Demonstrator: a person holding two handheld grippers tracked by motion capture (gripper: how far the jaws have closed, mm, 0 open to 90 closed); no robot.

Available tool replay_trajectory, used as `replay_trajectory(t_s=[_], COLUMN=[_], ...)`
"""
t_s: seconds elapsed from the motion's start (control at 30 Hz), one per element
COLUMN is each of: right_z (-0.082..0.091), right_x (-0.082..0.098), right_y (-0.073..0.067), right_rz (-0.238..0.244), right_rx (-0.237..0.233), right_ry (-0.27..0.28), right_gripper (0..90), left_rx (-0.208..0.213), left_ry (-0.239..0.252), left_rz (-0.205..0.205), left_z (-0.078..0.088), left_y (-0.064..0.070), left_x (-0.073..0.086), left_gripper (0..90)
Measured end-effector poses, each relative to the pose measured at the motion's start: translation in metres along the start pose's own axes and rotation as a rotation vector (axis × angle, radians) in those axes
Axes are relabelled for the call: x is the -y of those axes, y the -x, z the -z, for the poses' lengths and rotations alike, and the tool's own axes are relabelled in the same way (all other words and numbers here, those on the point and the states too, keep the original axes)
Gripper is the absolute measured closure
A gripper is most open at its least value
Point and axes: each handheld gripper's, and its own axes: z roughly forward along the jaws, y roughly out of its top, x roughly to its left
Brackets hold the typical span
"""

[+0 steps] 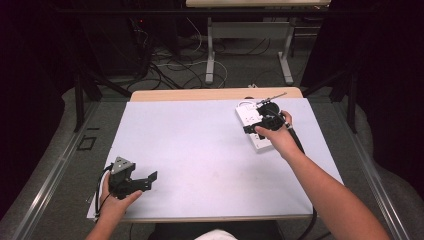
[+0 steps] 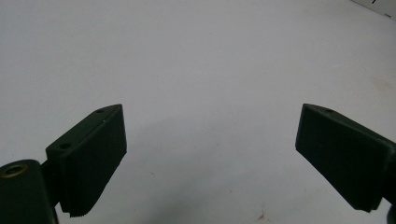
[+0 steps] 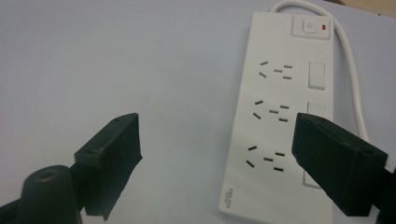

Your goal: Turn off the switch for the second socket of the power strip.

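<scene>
One white power strip (image 3: 285, 116) lies flat at the far right of the bench (image 1: 200, 145), near its back edge, with three socket groups, a rocker switch beside each, and one main button at the corded end. The right tongs (image 1: 259, 122) hover over it, jaws spread wide and holding nothing — one jaw above the strip's switch side, the other above bare white sheet. The left tongs (image 1: 145, 179), also wide open and empty, sit by the near left corner, with open surface between the two.
</scene>
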Motion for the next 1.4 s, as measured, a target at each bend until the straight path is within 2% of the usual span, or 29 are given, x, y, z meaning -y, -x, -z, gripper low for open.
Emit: replay_trajectory(t_s=[0.07, 0.17, 0.27, 0.5, 0.63, 0.87, 1.07, 1.2, 1.4], right_z=[0.003, 0.007, 0.012, 0.023, 0.028, 0.034, 0.041, 0.043, 0.043], right_x=[0.002, 0.005, 0.010, 0.023, 0.032, 0.051, 0.064, 0.074, 0.091], right_y=[-0.003, -0.008, -0.012, -0.025, -0.032, -0.042, -0.050, -0.053, -0.058], right_rz=[0.004, 0.011, 0.023, 0.093, 0.125, 0.131, 0.149, 0.182, 0.174], right_rx=[-0.004, -0.008, -0.009, -0.039, -0.047, -0.092, -0.107, -0.108, -0.121], right_ry=[0.002, -0.004, 0.010, 0.021, 0.045, 0.051, 0.062, 0.079, 0.094], right_gripper=[13.3, 4.1, 0.0, 0.0, 0.0, 0.0, 0.0, 0.0, 0.1], left_rx=[-0.002, -0.005, -0.008, -0.009, -0.010, -0.011, -0.014, -0.012, -0.003], left_ry=[-0.002, -0.001, 0.001, 0.002, 0.003, 0.002, 0.002, 0.000, -0.003], left_rz=[0.001, 0.003, 0.006, 0.008, 0.010, 0.017, 0.018, 0.014, 0.008], left_z=[0.001, 0.002, 0.003, 0.003, 0.003, 0.003, 0.003, 0.002, 0.002], left_y=[0.000, -0.001, -0.001, 0.000, -0.001, -0.001, 0.000, 0.000, 0.001], left_x=[0.000, 0.001, 0.001, 0.001, 0.001, 0.001, 0.001, 0.001, 0.001], left_gripper=[8.9, 8.9, 8.9, 8.9, 8.9, 8.9, 8.9, 8.8, 8.4])
